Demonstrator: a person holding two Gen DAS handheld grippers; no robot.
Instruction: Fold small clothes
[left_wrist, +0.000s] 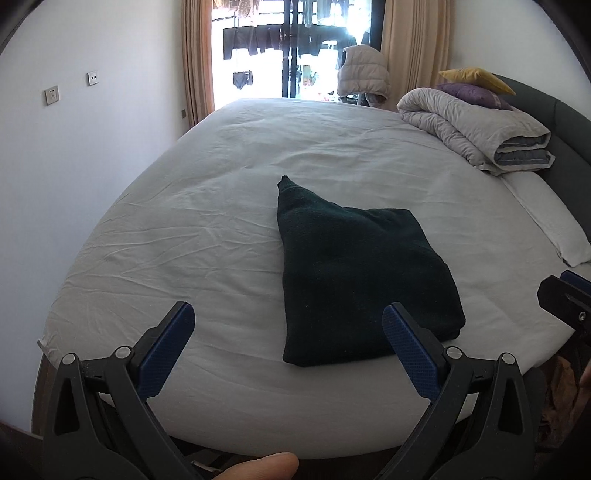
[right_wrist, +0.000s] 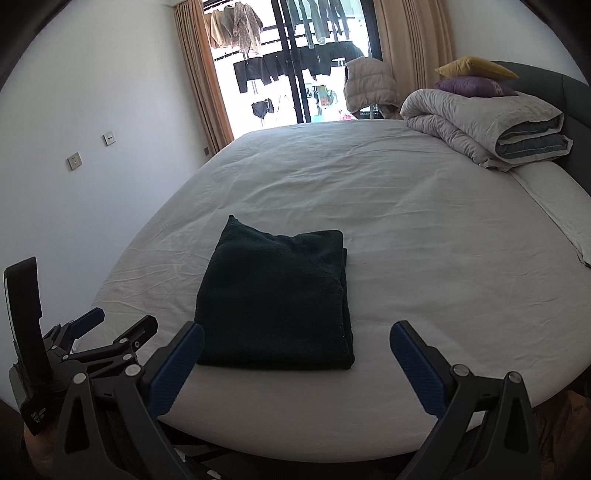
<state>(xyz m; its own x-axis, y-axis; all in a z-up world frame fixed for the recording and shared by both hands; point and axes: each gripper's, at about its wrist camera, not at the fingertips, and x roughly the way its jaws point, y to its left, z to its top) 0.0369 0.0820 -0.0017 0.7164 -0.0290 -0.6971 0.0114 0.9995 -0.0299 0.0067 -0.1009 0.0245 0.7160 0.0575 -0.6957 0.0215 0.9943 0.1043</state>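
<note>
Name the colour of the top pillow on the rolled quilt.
Mustard yellow pillow, clearest in the right wrist view.

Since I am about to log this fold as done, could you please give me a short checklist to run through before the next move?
1. Left gripper empty, jaws apart: ok.
2. Right gripper empty, jaws apart: ok.
3. Dark green garment folded into a compact stack: ok.
4. No loose corner: not ok; one pointed corner sticks out at the far end.
5. Garment lies fully on the white sheet, clear of the folded duvet: ok.
6. Layers underneath lie even: cannot tell; only the top and one stacked edge show.
</note>
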